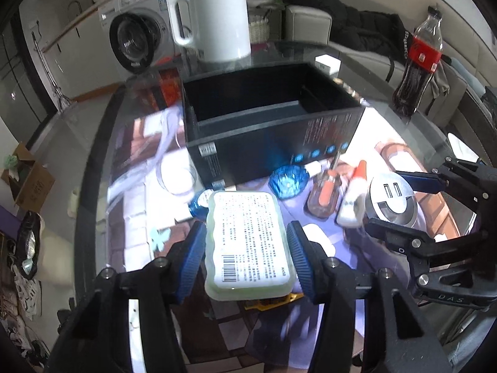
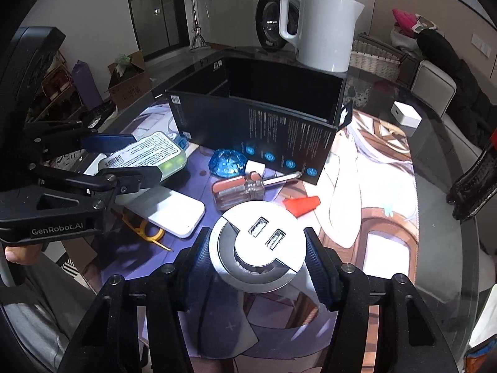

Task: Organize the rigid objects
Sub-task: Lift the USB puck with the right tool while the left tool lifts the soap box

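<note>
My left gripper (image 1: 247, 256) is shut on a pale green box with a white label (image 1: 248, 242) and holds it above the mat; it also shows in the right wrist view (image 2: 146, 154). My right gripper (image 2: 256, 253) is shut on a round silver USB socket (image 2: 257, 244), also seen in the left wrist view (image 1: 391, 199). An open black box (image 1: 267, 124) stands on the mat just beyond both grippers, empty as far as I see. A screwdriver with a clear and orange handle (image 2: 242, 189), a blue crystal piece (image 2: 228, 161) and a glue bottle with an orange cap (image 1: 352, 199) lie in front of it.
A white kettle (image 1: 217, 18) stands behind the black box. A cola bottle (image 1: 417, 65) stands at the right table edge. A white power bank (image 2: 170, 214), a yellow tool (image 2: 146, 230) and a small white charger (image 2: 407, 118) lie on the glass table (image 2: 441, 186).
</note>
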The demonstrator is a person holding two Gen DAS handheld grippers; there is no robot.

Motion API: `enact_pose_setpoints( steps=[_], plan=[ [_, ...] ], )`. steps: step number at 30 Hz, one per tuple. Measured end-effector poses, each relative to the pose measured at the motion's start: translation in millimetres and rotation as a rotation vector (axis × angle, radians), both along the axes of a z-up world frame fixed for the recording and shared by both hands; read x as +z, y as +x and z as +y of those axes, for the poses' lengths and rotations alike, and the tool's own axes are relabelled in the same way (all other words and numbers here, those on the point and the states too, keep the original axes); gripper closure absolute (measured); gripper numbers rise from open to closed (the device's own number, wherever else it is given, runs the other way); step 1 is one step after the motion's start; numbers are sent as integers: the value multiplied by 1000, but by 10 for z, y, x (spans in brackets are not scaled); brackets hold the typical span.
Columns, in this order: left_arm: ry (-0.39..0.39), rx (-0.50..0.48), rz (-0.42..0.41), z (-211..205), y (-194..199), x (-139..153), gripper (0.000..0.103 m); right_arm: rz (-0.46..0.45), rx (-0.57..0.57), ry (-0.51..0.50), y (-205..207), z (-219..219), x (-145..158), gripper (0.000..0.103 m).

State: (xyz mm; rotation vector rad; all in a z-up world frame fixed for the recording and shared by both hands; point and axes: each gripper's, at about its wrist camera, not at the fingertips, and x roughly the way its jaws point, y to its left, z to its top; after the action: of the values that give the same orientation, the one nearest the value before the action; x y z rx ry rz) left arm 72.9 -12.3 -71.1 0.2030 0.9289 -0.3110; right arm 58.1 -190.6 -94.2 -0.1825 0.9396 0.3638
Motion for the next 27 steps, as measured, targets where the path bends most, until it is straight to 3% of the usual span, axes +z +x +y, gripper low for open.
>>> enact_pose_setpoints(
  steps=[6, 11, 14, 16, 19, 27],
  plan=[
    [-34, 4, -253, 21, -227, 409, 50, -148, -14, 64, -110, -67, 304, 44],
    [-76, 2, -536, 57, -574, 786, 50, -403, -18, 119, -383, -106, 731, 44],
    [-118, 13, -631, 118, -731, 938, 50, -582, -17, 129, -638, -95, 975, 44],
    [-141, 17, -659, 164, -793, 1002, 50, -688, -11, 135, -808, -85, 1104, 44],
    [-163, 17, -680, 215, -845, 1058, 50, -773, 19, 136, -979, -38, 1207, 44],
    [-164, 28, -645, 217, -703, 1054, 50, -751, 18, 136, -934, 57, 1245, 44]
  ],
)
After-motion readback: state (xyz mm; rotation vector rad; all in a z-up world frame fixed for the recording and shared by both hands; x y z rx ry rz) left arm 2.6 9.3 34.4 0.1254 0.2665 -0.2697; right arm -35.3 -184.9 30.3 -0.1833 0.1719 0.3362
